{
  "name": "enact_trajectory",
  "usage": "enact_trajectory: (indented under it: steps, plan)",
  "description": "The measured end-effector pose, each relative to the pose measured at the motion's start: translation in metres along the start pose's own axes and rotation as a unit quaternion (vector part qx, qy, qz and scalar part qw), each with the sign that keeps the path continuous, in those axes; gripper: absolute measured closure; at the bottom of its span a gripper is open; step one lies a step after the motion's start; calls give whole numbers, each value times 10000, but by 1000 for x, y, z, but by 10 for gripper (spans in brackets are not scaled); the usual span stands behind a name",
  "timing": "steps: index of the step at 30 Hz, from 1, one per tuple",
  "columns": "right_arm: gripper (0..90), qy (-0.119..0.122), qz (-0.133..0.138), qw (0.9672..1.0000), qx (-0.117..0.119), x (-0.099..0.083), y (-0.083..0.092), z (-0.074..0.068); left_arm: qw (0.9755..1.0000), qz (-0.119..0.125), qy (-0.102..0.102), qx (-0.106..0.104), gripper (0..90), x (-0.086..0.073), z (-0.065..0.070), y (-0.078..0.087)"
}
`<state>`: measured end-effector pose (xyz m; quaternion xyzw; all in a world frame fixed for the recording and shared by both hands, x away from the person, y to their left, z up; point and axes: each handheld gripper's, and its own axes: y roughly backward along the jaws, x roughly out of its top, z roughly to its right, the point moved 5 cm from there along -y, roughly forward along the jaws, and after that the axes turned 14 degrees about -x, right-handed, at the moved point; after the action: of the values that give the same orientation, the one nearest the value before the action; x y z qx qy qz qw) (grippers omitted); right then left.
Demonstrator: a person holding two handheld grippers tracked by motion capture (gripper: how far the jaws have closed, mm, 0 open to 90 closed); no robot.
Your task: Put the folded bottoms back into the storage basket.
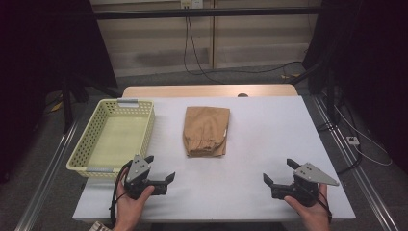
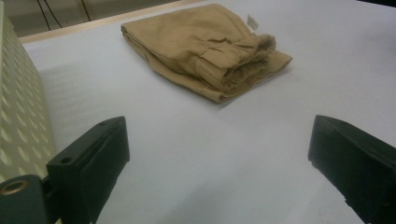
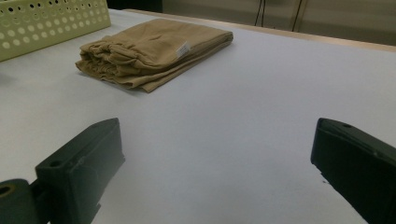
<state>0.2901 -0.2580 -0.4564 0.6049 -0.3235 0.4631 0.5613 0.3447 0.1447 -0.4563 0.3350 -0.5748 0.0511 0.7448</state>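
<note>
A folded tan garment lies in the middle of the white table, its gathered waistband toward the near side. It appears ahead in the left gripper view as the garment and up left in the right gripper view as the garment. My left gripper is held near the table's front left, open and empty, just in front of the basket. My right gripper is held at the front right, open and empty. Both sit well short of the garment. Each gripper's own view shows its jaws standing wide apart over bare table.
A pale yellow perforated basket stands at the table's left, with nothing inside; its wall is close beside my left gripper. The white table has a wooden strip at its far edge. Cables trail on the floor beyond.
</note>
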Motion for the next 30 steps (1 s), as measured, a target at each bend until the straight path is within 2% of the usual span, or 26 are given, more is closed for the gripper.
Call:
enact_trajectory:
  steps: [6, 13, 20, 23, 25, 30]
  plan:
    - [28, 8, 12, 10000, 53, 0, 0, -1, 9999, -111, -65, -23, 48, -1, 1, -3]
    - [28, -24, -1, 10000, 57, 0, 0, -1, 9999, -48, -112, -37, 64, 4, 6, 0]
    - [29, -30, -21, 9999, 114, -1, 0, -2, 9999, -130, -74, -37, 61, 3, 7, -6]
    - [30, -47, -31, 9999, 117, -1, 1, -3, 9998, -136, -57, -139, 57, 4, 11, -8]
    - [30, -59, -23, 9999, 104, 0, 1, -3, 9995, -227, -150, -139, 56, 6, 17, -14]
    - [35, 52, -27, 9999, 96, 0, 1, -5, 9990, -355, -201, -155, 67, 5, 20, -21]
